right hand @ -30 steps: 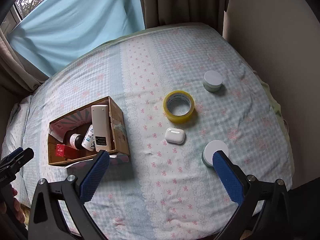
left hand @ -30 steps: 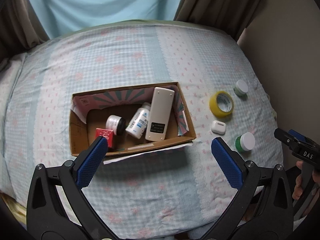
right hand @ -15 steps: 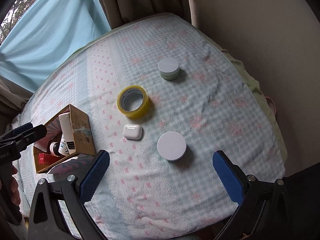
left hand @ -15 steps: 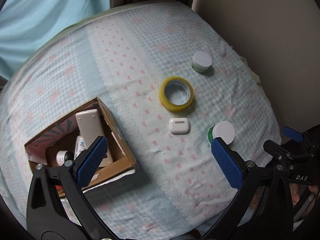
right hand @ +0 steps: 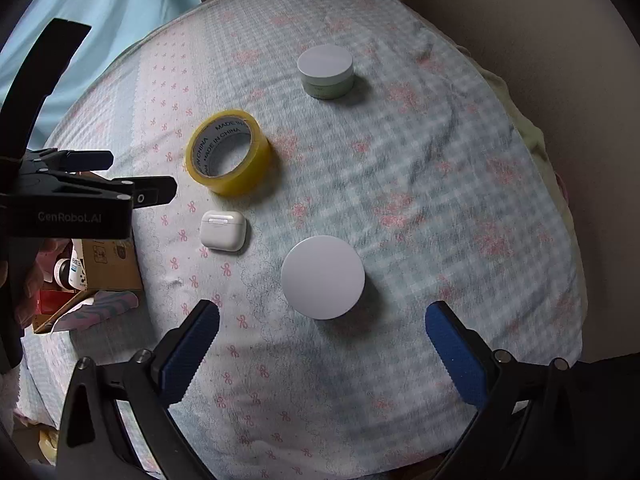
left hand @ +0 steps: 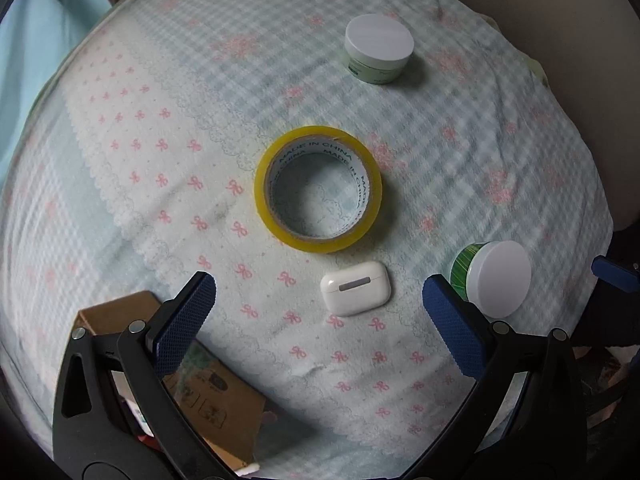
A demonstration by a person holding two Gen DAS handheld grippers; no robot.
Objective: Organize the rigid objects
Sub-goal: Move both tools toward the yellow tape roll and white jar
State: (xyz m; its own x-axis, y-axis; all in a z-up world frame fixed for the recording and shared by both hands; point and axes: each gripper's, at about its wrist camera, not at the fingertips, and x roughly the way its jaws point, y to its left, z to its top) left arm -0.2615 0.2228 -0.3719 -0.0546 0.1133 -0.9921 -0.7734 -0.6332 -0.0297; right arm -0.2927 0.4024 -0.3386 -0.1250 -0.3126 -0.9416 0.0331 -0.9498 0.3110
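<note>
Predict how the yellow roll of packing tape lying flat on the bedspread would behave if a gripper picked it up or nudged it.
The yellow roll of packing tape lies flat on its side, so a nudge would probably slide it, not roll it. Stood on edge, its round rim would likely roll. Its thick wound ring looks stiff, so the fingers of the open left gripper could probably clamp it without crushing it, though the glossy outer face may be slippery.

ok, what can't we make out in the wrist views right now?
- Box contents: right view, the left gripper covers most of it; left view, its own fingers hide the box.
- Far jar label: both views, too small to read.
- Near jar label: right view shows only the lid.
</note>
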